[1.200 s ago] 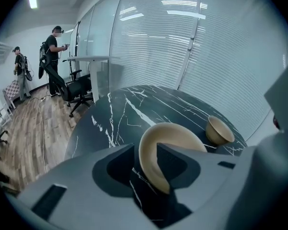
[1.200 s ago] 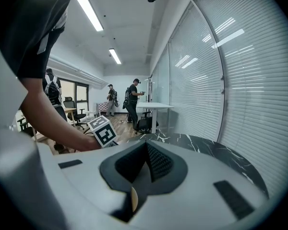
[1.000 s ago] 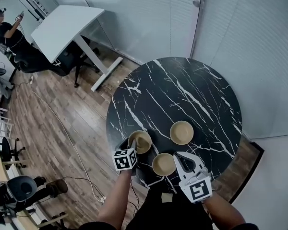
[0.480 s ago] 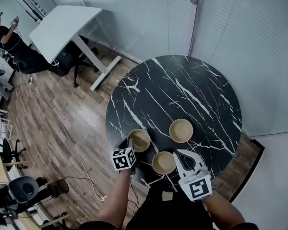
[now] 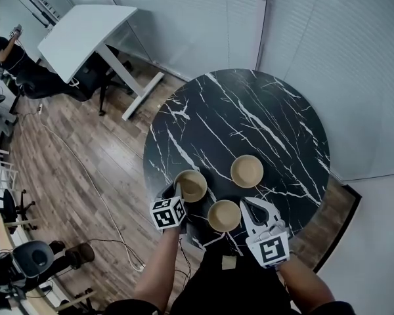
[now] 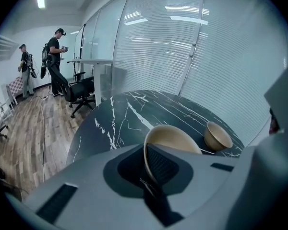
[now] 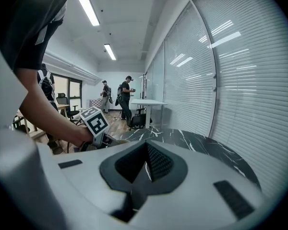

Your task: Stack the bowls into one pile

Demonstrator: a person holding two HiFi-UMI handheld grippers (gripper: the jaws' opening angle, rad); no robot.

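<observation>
Three tan bowls sit near the front edge of a round black marble table (image 5: pixel 249 110). The left bowl (image 5: pixel 192 185) (image 6: pixel 175 137) has its near rim between the jaws of my left gripper (image 5: pixel 178 194) (image 6: pixel 151 163). Those jaws are closing and the pads pinch the rim. A second bowl (image 5: pixel 224 215) stands just left of my right gripper (image 5: pixel 256 204) (image 7: pixel 145 163), whose jaws are shut with nothing in them. The third bowl (image 5: pixel 247 170) (image 6: pixel 217 135) stands farther back, apart from both grippers.
The table's front edge lies right under both grippers. A wall of glass with blinds (image 5: pixel 315 38) curves behind the table. On the wooden floor to the left are a white desk (image 5: pixel 85 35), office chairs and cables, and people (image 6: pixel 55 51) stand beyond them.
The head view has shifted a little. Both grippers keep their places by the bowls, and no bowl has moved on the table.
</observation>
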